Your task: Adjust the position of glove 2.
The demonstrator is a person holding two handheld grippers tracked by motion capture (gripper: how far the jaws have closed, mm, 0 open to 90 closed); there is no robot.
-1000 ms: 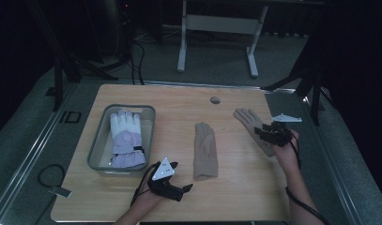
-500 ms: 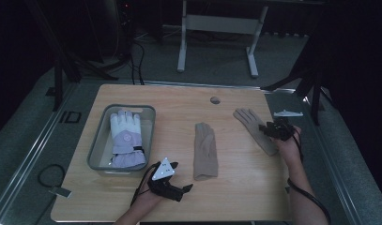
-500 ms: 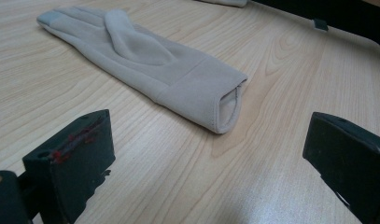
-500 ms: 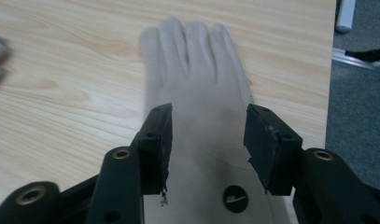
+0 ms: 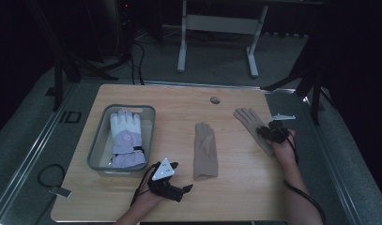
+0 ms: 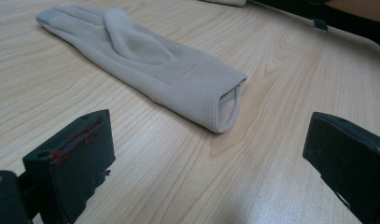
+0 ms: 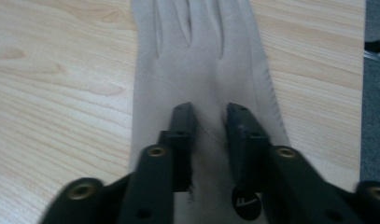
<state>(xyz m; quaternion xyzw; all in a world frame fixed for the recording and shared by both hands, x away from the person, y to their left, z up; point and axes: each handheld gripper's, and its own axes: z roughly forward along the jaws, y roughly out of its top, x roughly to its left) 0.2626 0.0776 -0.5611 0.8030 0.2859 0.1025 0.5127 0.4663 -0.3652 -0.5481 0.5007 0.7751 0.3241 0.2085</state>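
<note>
Pale wood table [image 5: 146, 96] stands in a dark room, with bare board along its far edge. At the right edge lies one tan glove [image 5: 252, 126]; the right gripper [image 5: 265, 133] rests on it, jaws narrowed and pinching a fold of its fabric. A second tan glove [image 5: 205, 151] lies mid-table with open wood around it. Near the front edge, the left gripper [image 5: 187, 188] sits spread wide, empty, beside a grey basket [image 5: 97, 140] holding a lavender glove [image 5: 126, 138].
</note>
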